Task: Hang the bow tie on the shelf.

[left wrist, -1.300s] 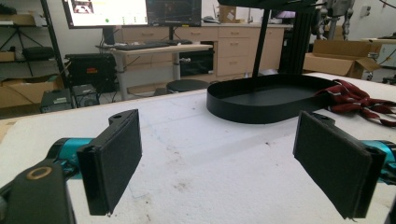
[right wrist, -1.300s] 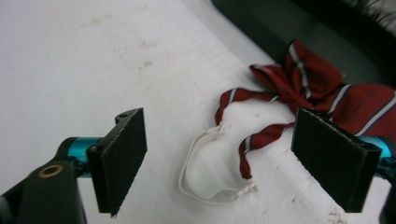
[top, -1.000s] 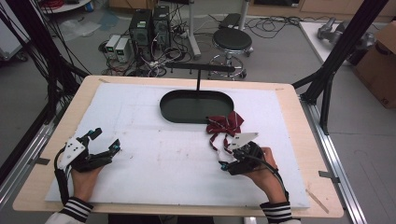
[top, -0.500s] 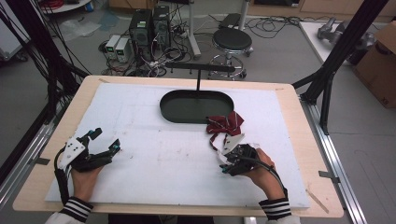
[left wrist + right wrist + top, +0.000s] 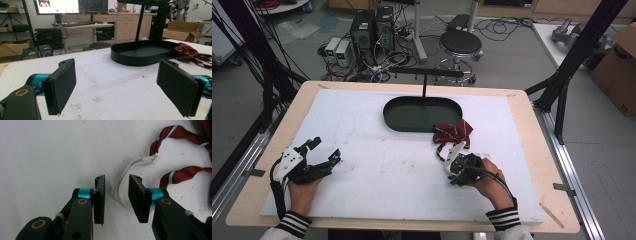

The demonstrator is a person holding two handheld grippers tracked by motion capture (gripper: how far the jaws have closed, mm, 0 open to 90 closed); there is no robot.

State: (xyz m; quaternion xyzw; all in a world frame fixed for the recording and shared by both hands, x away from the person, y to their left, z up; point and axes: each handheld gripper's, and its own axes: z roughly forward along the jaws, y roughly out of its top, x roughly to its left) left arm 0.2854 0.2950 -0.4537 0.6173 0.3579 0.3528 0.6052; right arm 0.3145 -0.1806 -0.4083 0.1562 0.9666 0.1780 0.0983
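A dark red striped cloth band (image 5: 453,132) lies crumpled just right of the black oval tray (image 5: 387,112). A white cord loop (image 5: 135,163) trails from the band (image 5: 175,135) toward me. My right gripper (image 5: 451,161) points down over that loop. In the right gripper view its jaws (image 5: 117,178) have just been closing, with the cord lying between them; a gap remains and the pads do not press on it. At the table's left my left gripper (image 5: 324,149) rests wide open with nothing between its jaws (image 5: 117,75). It faces the tray (image 5: 135,60) and the band (image 5: 187,51).
A white sheet (image 5: 362,175) covers the wooden tabletop. A thin black post with a crossbar (image 5: 424,82) rises from the tray's far side. Black frame struts (image 5: 562,80) stand at the table's right and left edges. A stool and computers sit on the floor beyond.
The right gripper's jaws have narrowed around the white cord loop, and the hand has barely shifted. The left hand and its gripper have stayed where they were.
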